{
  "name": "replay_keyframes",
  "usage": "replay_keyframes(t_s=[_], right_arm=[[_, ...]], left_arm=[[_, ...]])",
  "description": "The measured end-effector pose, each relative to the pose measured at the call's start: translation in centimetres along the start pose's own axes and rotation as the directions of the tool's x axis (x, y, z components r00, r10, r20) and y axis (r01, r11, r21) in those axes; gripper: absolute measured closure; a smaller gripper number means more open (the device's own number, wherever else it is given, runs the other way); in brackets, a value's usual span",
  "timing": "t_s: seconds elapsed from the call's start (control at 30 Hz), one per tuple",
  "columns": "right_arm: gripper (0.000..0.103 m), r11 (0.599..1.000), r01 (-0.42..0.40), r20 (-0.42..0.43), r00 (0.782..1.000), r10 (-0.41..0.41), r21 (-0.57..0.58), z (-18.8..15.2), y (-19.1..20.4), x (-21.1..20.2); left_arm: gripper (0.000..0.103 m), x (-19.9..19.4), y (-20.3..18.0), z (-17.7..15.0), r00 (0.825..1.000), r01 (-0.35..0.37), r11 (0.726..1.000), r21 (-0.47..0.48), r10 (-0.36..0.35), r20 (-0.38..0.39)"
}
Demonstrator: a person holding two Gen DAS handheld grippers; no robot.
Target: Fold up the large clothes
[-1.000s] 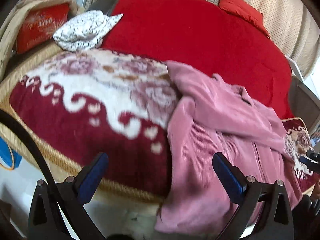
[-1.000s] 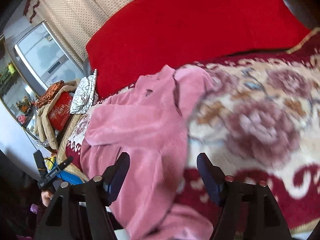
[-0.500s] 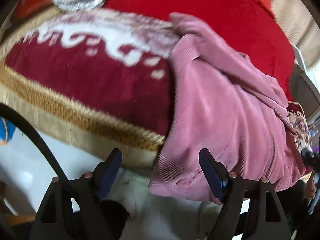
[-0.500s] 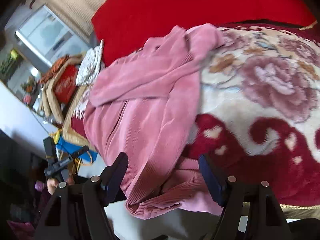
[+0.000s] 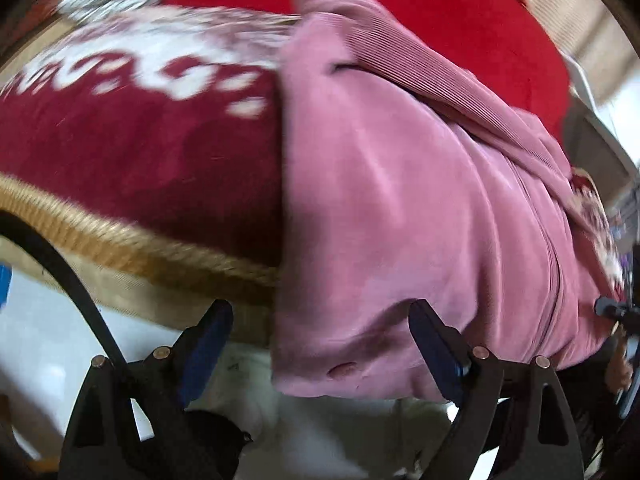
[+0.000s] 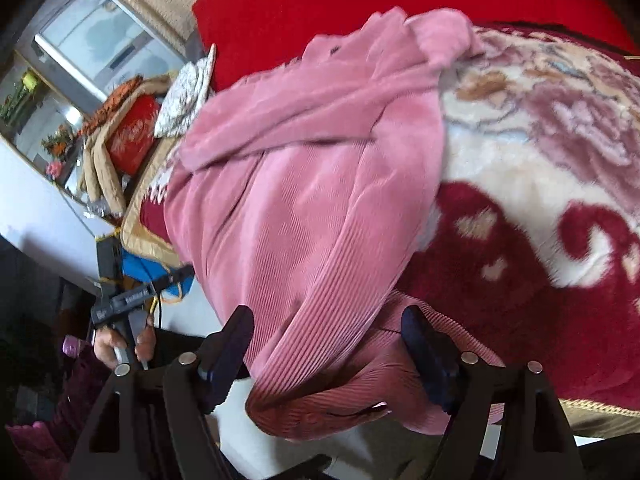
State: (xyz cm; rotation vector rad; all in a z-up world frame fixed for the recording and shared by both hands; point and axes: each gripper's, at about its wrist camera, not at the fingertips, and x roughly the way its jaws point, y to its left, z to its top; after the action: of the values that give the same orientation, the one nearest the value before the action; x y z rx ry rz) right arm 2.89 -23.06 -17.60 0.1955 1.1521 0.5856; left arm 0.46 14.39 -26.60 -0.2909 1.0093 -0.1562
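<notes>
A large pink corduroy garment lies over the front edge of a bed, its hem hanging down. It also shows in the right wrist view. My left gripper is open, its blue fingers on either side of the hem's left corner, where a pink button shows. My right gripper is open, its fingers on either side of the hem's right corner. The left gripper, held by a hand, appears in the right wrist view.
The bed carries a maroon and cream floral blanket with a gold fringe and a red cover behind. A white patterned cloth and a red box sit at the bed's far left. The floor below is white.
Both grippers have dropped lower and moved in toward the garment's hanging hem, so the hem corners now lie between their open fingers.
</notes>
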Motion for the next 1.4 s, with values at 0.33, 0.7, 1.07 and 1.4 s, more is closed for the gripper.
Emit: replay_keyframes(t_s=[0.33,0.7,1.07,1.4], right_arm=[[0.024,0.988,0.020,-0.123,0.992,-0.040,-0.155,-2.1,2.5,1.9],[0.060,0.973,-0.169,-0.176,0.974,0.141,-0.158,-2.8,5.5,3.4],[0.064,0.982,-0.172,-0.105,0.981,0.163,-0.084,-2.0,4.8,4.7],[0.082,0.953,-0.258,0.088,0.958,0.274,-0.160,1.3,6.8,-1.5]], left_arm=[[0.038,2.3,-0.4,-0.9,0.991,0.093,0.995,0.027,-0.090,-0.102],[0.072,1.5,-1.7,-1.0,0.974,0.215,0.974,0.073,-0.208,-0.092],[0.042,4.6,-1.5,-1.1,0.970,0.124,0.992,0.024,-0.116,-0.211],[0.092,-2.2,-4.0,0.8,0.901,0.431,0.900,0.057,-0.426,-0.086]])
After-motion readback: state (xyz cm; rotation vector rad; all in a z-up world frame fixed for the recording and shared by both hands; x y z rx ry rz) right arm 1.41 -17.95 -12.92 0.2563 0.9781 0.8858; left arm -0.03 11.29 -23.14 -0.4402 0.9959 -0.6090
